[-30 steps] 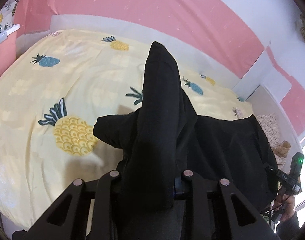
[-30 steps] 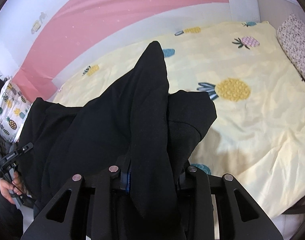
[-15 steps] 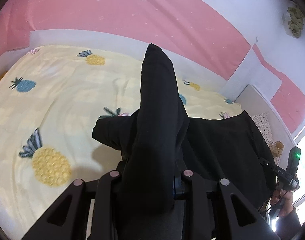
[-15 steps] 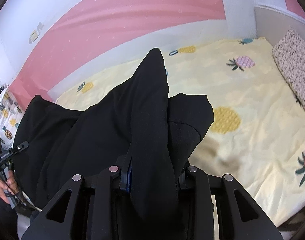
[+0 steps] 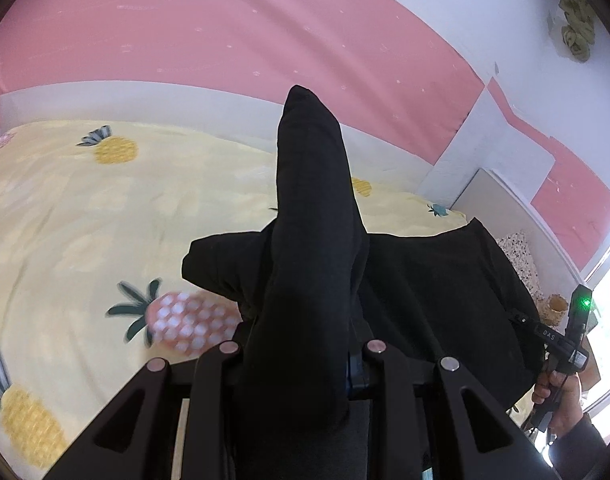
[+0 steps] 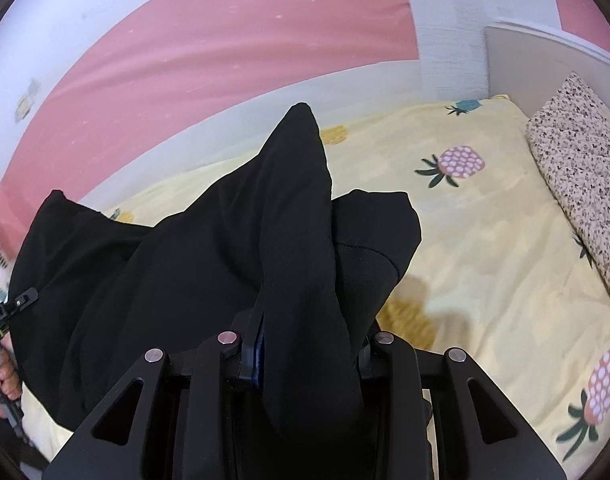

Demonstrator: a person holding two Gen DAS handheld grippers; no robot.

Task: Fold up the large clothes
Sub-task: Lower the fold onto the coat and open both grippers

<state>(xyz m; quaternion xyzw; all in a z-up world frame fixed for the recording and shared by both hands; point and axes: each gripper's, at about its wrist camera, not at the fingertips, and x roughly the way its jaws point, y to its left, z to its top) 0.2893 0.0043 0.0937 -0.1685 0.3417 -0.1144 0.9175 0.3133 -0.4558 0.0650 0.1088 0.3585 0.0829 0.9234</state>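
Left wrist view shows the left gripper [image 5: 305, 364] and the right gripper [image 6: 301, 360] each clamped on the black garment [image 5: 425, 288], now lifted higher than a second ago above the bed [image 5: 85, 240] ahead, so it probably hangs ready to fold.

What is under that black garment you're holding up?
Under the black garment lies a yellow pineapple-print sheet, showing around it. What the cloth itself covers is hidden, as are both grippers' fingertips.
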